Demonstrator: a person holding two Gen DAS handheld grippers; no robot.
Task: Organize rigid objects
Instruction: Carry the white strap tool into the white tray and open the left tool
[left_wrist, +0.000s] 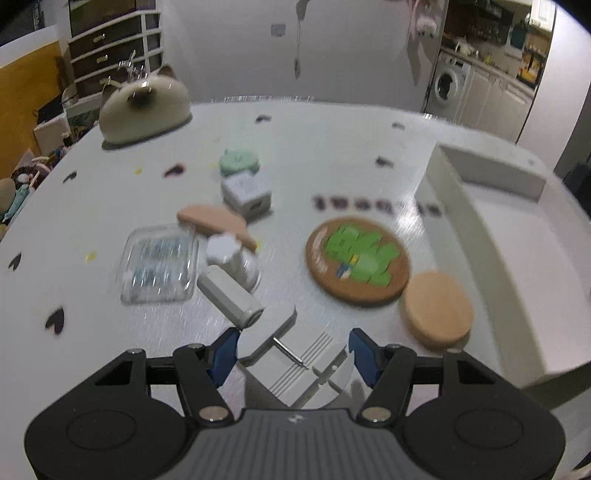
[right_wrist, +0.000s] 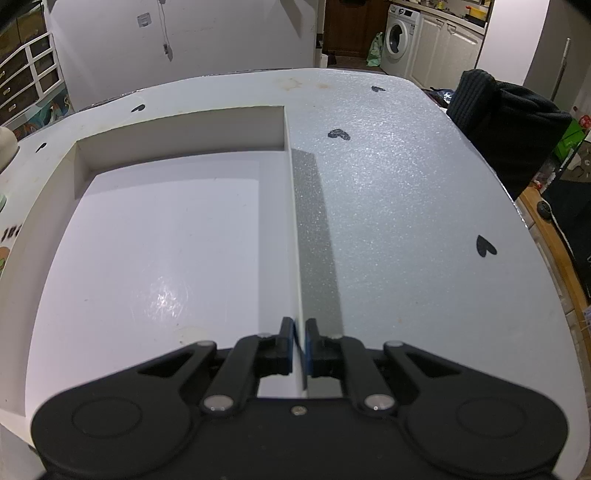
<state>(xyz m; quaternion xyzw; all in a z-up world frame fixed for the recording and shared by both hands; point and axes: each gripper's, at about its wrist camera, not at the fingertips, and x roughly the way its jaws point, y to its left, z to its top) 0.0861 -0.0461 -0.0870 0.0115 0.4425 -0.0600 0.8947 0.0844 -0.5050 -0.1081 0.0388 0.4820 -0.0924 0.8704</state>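
Note:
In the left wrist view my left gripper is open just above the table, its blue pads either side of a white ribbed plug adapter. Ahead lie a white rectangular charger, a white capped bottle, a clear plastic case, a pink flat piece, a white cube, a green piece, a cork coaster with green print and a plain wooden disc. In the right wrist view my right gripper is shut on the right wall of the white tray.
A cat-shaped cream object stands at the table's far left. The white tray sits at the right of the left wrist view. A black cloth hangs beyond the table's right edge. Black heart marks dot the tabletop.

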